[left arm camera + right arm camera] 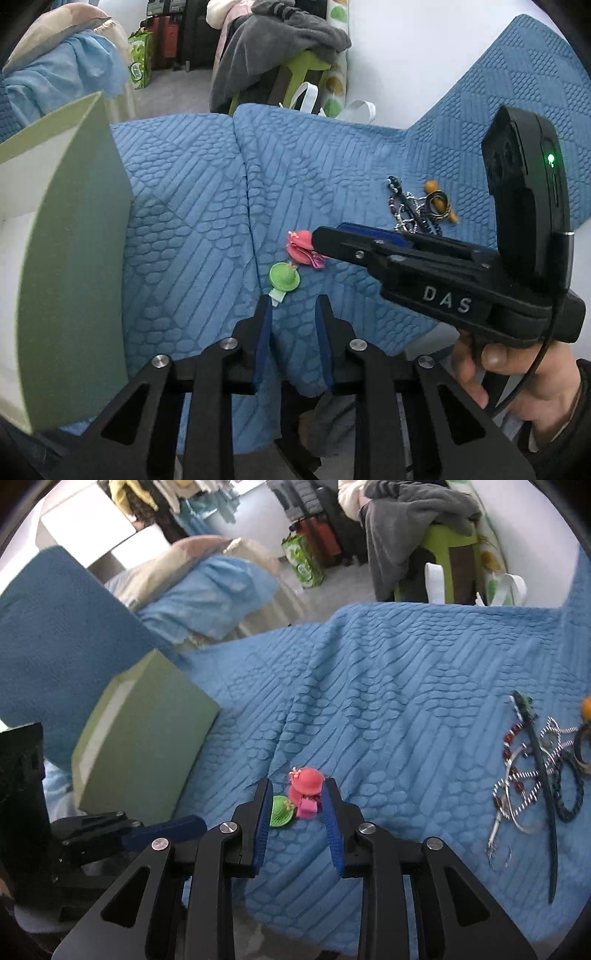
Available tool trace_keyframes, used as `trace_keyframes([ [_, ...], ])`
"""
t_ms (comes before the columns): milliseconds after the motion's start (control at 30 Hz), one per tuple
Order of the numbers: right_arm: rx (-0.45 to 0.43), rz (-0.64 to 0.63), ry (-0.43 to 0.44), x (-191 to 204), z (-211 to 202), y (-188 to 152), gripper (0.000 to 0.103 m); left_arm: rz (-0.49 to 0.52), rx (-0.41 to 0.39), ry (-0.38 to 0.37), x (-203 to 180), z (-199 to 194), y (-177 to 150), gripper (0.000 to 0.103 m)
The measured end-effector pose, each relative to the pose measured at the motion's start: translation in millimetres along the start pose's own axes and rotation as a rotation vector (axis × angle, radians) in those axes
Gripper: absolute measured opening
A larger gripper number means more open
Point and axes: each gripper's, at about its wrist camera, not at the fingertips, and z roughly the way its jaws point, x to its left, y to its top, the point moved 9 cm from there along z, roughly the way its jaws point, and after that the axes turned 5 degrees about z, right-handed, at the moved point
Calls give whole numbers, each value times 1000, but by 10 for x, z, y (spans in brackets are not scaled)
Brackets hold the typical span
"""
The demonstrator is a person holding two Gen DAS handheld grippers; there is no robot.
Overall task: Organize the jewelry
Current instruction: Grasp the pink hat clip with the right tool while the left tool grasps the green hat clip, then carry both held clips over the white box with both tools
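Note:
A pink hat-shaped clip [306, 783] and a green hat-shaped clip [281, 811] lie side by side on the blue quilted cover [388, 709]. My right gripper [296, 790] hovers low over them. Its jaws stand a little apart with the pink clip between the tips, and the pads do not visibly press on it. In the left wrist view my left gripper [294, 306] is open just short of the green clip [283, 277], with only fabric between its fingers. There the right gripper [332, 242] reaches in from the right beside the pink clip [301, 245]. More jewelry [532, 775] lies in a pile to the right.
A pale green open box [147, 746] stands on the cover at the left, close to the left gripper [166, 830]. A person's hand [517, 373] holds the right gripper's handle. Beyond the cover's far edge are a green stool with grey clothes [280, 40], bags and bedding.

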Motion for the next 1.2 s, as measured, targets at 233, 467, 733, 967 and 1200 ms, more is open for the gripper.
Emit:
trace_keyframes([
  [233,55,-83,-44,-38,242,-22,26,3,41,19,95,180,4,25],
  [467,84,-120,-69,-26,325,-35,21,32,51,35,102,263,15,24],
  [733,10,-13,-83,-242,55,99,21,83,44,53,65,290,41,24],
  [967,-3,52,-115,-463,-44,115,21,131,49,73,22,367,87,25],
  [1200,-16,91,-189,-632,-331,-112,21,148,82,114,2,510,80,25],
])
